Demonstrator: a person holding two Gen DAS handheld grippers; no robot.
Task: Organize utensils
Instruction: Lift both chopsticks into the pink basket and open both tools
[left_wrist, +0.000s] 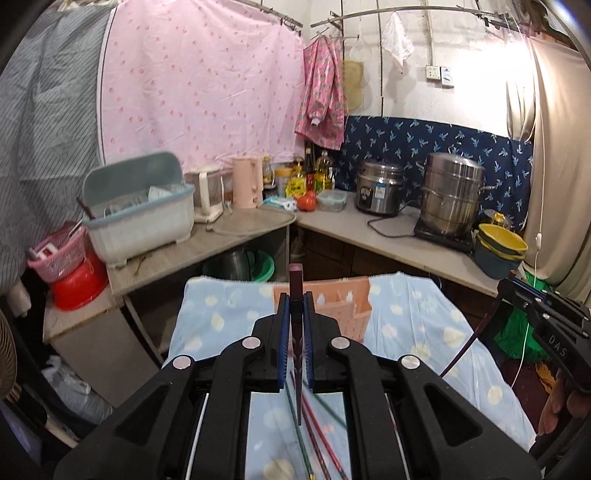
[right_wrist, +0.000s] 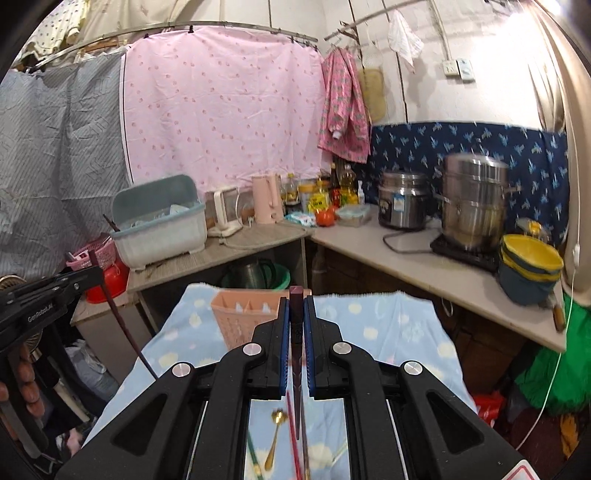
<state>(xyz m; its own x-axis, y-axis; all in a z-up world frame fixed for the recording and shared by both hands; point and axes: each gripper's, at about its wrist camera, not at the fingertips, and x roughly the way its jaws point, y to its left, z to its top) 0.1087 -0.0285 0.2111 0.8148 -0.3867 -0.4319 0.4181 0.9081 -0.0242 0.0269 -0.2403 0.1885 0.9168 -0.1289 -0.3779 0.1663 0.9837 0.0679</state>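
Blue cloud-print cloth (left_wrist: 424, 325) covers the work table, with a cluttered kitchen counter (right_wrist: 406, 258) running behind it from nine o'clock round to three. At twelve o'clock on the cloth stands the task's target, a peach utensil holder (right_wrist: 240, 317), slotted and open at the top.

Each hand has a tool clamped on one dark maroon chopstick. The left gripper (left_wrist: 295, 314) pinches its left chopstick (left_wrist: 296, 284) between the blue pads, square end poking up past the tips and the tapered end trailing back toward six o'clock. The right gripper (right_wrist: 296, 317) grips the right chopstick (right_wrist: 296, 299) in the same manner. Both are lifted off the table, short of the holder.

More pieces lie on the cloth at six o'clock beneath the tools: a gold spoon (right_wrist: 275, 439), a red chopstick (right_wrist: 293, 435) and a green chopstick (left_wrist: 301, 435).

The risk, as I judge it, is the long unsupported tails. A stick held near one end can pivot in the pads, and its low tip may snag the cloth or sweep the loose pieces. Bringing both arms to the holder together, the sticks could cross or knock the light basket over.
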